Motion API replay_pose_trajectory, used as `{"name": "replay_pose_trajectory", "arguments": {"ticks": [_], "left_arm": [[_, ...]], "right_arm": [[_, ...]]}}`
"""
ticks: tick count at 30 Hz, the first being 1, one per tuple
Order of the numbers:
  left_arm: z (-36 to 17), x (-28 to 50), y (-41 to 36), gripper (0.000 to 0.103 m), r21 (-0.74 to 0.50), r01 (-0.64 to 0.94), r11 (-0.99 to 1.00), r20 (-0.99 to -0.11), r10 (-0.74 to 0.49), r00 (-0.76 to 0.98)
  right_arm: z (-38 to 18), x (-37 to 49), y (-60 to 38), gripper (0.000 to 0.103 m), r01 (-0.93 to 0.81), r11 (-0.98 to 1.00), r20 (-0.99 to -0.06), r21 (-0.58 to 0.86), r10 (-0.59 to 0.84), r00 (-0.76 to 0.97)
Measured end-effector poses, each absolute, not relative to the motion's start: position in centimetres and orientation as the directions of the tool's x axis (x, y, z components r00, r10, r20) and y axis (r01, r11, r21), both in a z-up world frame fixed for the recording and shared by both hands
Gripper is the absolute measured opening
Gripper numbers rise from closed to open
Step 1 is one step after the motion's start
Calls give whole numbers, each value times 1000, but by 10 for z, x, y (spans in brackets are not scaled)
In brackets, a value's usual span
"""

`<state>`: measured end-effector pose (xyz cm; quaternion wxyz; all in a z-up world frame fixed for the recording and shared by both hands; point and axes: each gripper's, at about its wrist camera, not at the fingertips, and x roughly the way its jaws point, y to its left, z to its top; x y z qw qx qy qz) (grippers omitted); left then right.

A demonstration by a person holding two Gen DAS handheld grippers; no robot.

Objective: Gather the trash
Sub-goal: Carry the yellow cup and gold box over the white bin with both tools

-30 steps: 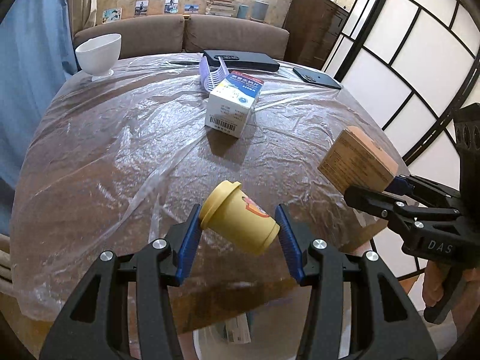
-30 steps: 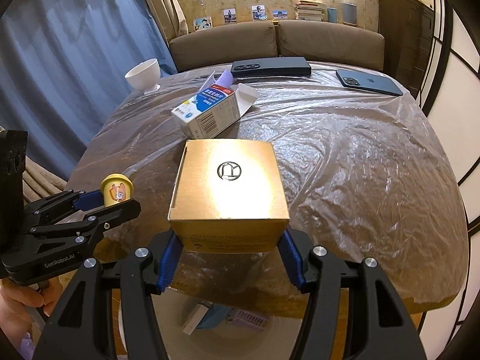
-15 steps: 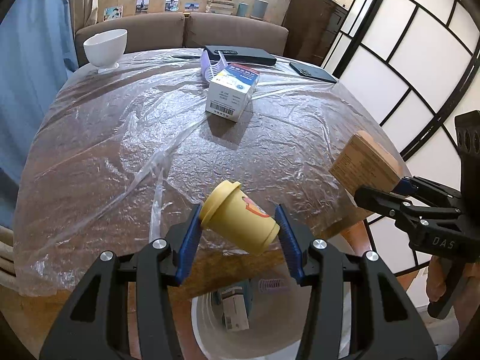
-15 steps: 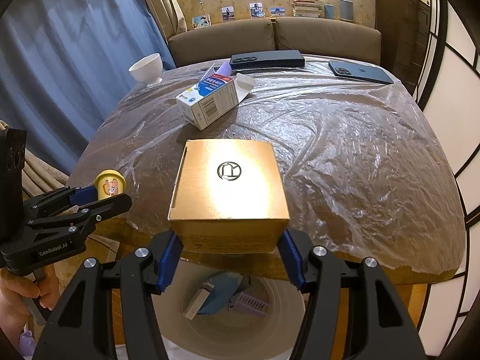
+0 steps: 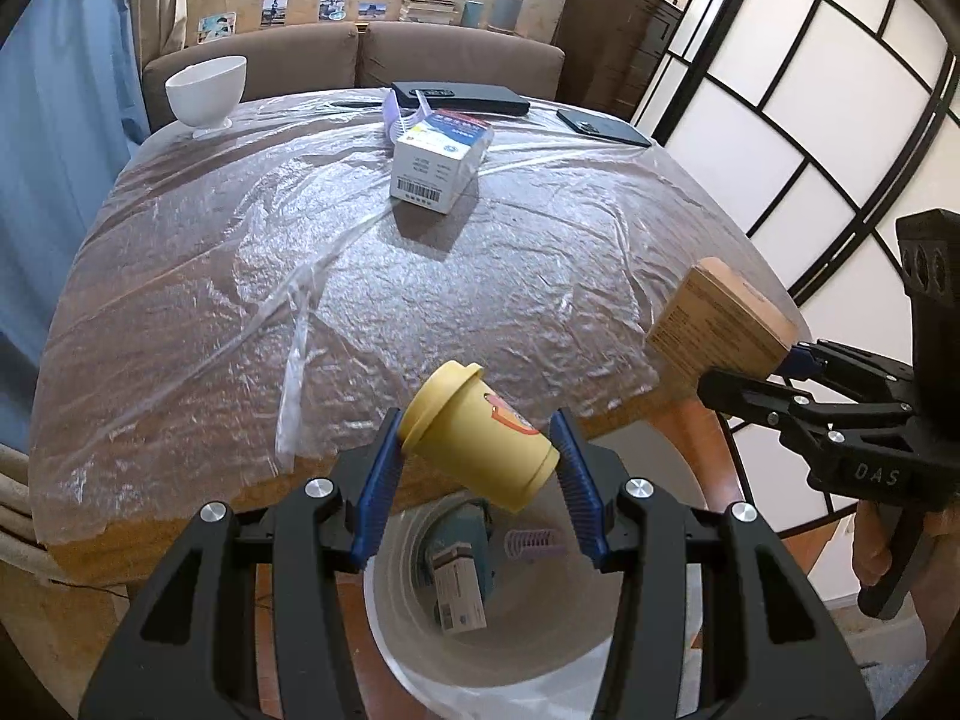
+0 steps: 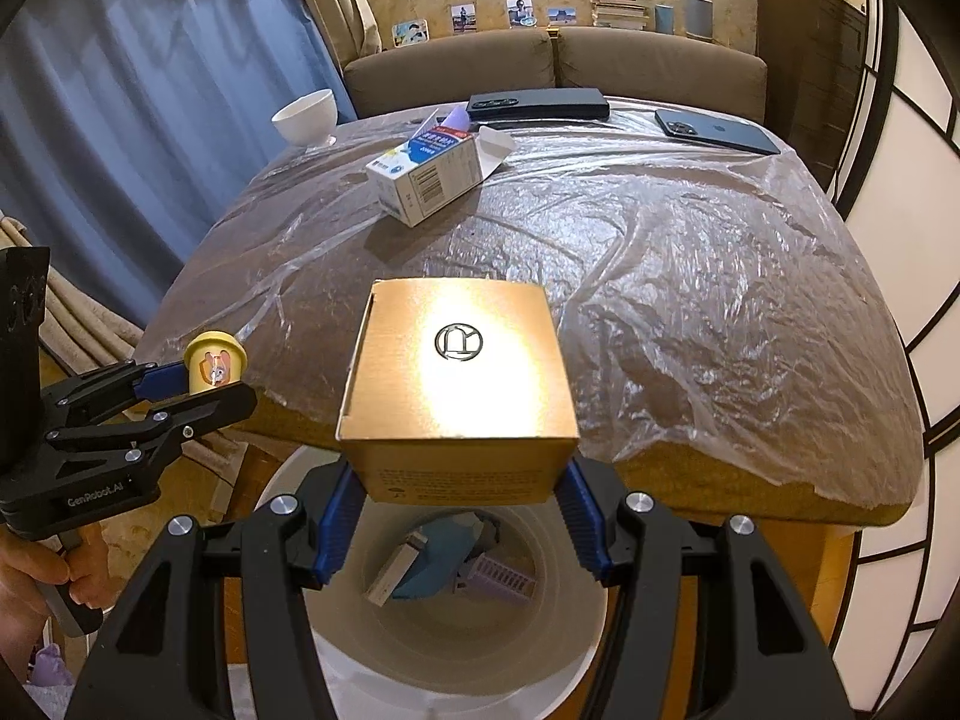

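Note:
My left gripper (image 5: 477, 480) is shut on a yellow lidded cup (image 5: 477, 447), which lies tilted between the blue pads above the white trash bin (image 5: 420, 648). My right gripper (image 6: 456, 516) is shut on a gold cardboard box (image 6: 459, 378), held over the same bin (image 6: 450, 648) at the table's near edge. Each gripper shows in the other's view: the right one with the box (image 5: 720, 324) at the right, the left one with the cup (image 6: 213, 360) at the left. A white and blue carton (image 5: 438, 165) lies on the plastic-covered table (image 5: 240, 300).
The bin holds a teal packet (image 5: 462, 540), a small box and a purple comb-like piece (image 5: 534, 543). On the far table stand a white bowl (image 5: 207, 93), a black flat case (image 5: 462, 97) and a dark phone (image 5: 603, 127). A sofa lies behind, a screen wall at right.
Both grippers have drawn back from over the table toward its near edge, carrying the cup and the box. The bin below has come into fuller view.

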<state>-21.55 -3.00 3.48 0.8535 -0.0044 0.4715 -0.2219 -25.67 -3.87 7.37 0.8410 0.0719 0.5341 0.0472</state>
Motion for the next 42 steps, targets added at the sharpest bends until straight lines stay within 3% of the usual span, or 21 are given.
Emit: {"name": "replay_pose_trajectory", "arguments": {"ticks": [42], "left_arm": [[-2, -260, -44, 51, -181, 462, 868, -873, -359, 332]], "right_arm": [[43, -307, -21, 57, -41, 982, -942, 185, 189, 277]]}}
